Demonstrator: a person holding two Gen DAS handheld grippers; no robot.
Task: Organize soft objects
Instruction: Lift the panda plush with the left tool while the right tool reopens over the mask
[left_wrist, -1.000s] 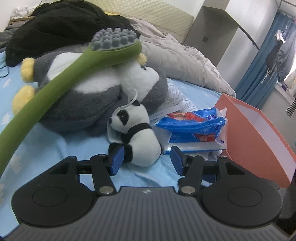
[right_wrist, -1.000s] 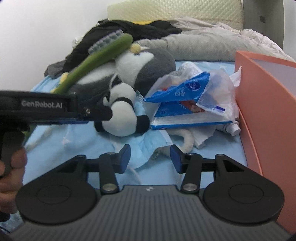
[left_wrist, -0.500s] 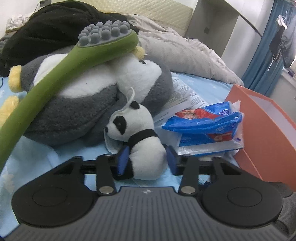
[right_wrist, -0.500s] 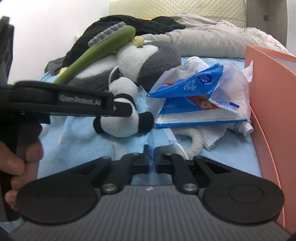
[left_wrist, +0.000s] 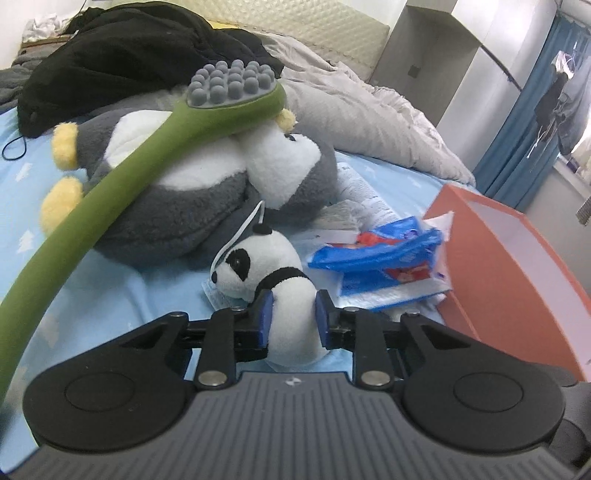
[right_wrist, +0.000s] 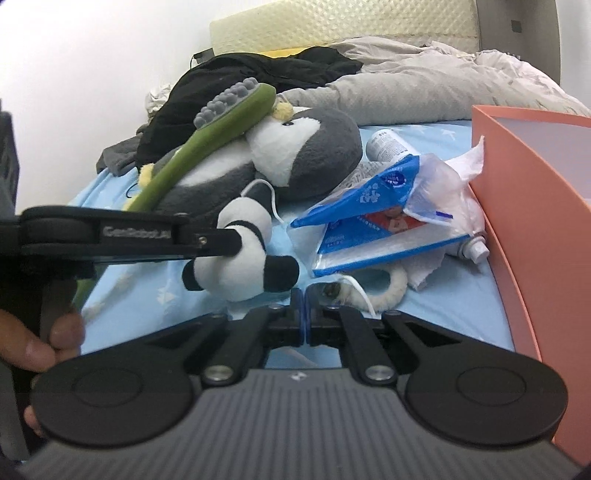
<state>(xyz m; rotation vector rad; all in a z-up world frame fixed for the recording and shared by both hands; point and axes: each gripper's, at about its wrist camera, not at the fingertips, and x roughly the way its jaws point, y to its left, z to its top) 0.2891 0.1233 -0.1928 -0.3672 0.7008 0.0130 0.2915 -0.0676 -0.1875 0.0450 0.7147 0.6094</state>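
Note:
A small panda plush (left_wrist: 291, 310) sits between the blue pads of my left gripper (left_wrist: 291, 317), which is shut on its body and holds it just off the blue bedsheet. In the right wrist view the panda (right_wrist: 236, 254) hangs from the left gripper's fingers (right_wrist: 221, 242). My right gripper (right_wrist: 304, 314) is shut and empty, low over the sheet just right of the panda. A large grey-and-white penguin plush (left_wrist: 207, 177) lies behind, with a green massage brush (left_wrist: 207, 110) resting across it.
An orange box (left_wrist: 517, 266) stands open at the right. Blue plastic packets (right_wrist: 373, 218), a tube (right_wrist: 472, 251) and papers lie beside it. Black clothing (left_wrist: 129, 62) and a grey duvet (left_wrist: 369, 122) are piled at the back of the bed.
My left gripper moved onto the panda, closed on it and raised it slightly. My right gripper went from open to shut, holding nothing.

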